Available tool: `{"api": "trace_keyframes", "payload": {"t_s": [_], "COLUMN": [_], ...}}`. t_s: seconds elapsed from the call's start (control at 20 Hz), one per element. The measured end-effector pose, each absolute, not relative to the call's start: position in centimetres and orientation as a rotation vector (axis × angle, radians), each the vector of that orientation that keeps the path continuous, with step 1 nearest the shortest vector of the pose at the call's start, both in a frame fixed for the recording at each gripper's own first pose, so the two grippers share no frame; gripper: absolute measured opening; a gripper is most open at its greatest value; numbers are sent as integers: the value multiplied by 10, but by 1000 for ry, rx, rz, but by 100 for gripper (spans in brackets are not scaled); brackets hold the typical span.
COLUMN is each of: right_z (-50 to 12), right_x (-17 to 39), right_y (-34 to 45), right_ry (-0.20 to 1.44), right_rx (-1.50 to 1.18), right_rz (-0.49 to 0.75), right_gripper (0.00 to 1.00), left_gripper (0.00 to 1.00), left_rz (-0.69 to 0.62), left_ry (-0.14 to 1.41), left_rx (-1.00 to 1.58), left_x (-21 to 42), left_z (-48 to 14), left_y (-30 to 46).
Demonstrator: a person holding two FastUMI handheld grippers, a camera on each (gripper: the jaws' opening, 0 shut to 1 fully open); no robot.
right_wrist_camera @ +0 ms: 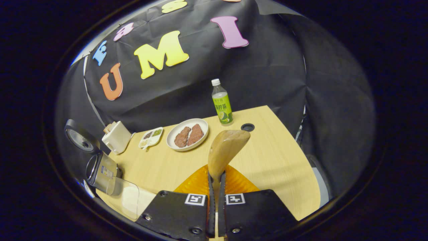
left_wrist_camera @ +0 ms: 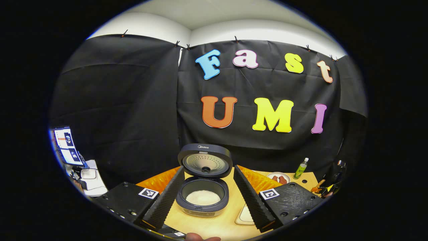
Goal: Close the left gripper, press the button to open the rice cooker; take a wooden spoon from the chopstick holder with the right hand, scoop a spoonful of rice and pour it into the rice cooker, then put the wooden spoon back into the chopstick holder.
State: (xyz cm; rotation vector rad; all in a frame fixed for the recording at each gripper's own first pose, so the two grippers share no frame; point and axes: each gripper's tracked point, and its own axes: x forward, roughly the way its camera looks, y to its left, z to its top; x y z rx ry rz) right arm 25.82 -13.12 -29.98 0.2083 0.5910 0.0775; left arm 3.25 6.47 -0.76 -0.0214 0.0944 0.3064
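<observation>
Rice cooker (left_wrist_camera: 203, 187) on table, lid upright open, white rice inside; wooden spoon (right_wrist_camera: 224, 152) bowl apparently empty, tilted upward.

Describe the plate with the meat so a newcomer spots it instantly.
On the wooden table near the black cloth wall, look just left of the green-labelled bottle. The plate is round and white with two brown meat pieces, unlike the small divided tray beside it.

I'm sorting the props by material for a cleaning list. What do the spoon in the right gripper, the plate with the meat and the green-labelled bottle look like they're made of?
Spoon: seemingly wood, pale tan, smooth with a soft sheen.
Plate: probably glazed ceramic, though melamine is possible; white, evenly glossy rim.
Bottle: likely clear plastic, see-through above the label, white screw cap.
</observation>
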Motion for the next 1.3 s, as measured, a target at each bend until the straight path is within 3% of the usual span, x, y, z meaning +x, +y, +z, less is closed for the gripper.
{"api": "trace_keyframes", "payload": {"t_s": [0.35, 0.65, 0.9, 1.3], "right_z": [-217, -171, -182, -267], "right_x": [238, 187, 165, 157], "right_y": [-105, -24, 37, 89], "right_ry": [489, 448, 451, 525], "right_rx": [170, 109, 35, -78], "right_rz": [-4, 4, 11, 36], "right_gripper": [9, 8, 9, 8], "left_gripper": [94, 94, 95, 94], "left_rz": [236, 135, 66, -16], "left_ry": [56, 34, 7, -14], "left_rx": [42, 70, 83, 25], "left_x": [20, 13, 10, 2], "left_z": [-8, -16, -20, -13], "left_y": [94, 121, 146, 137]}}
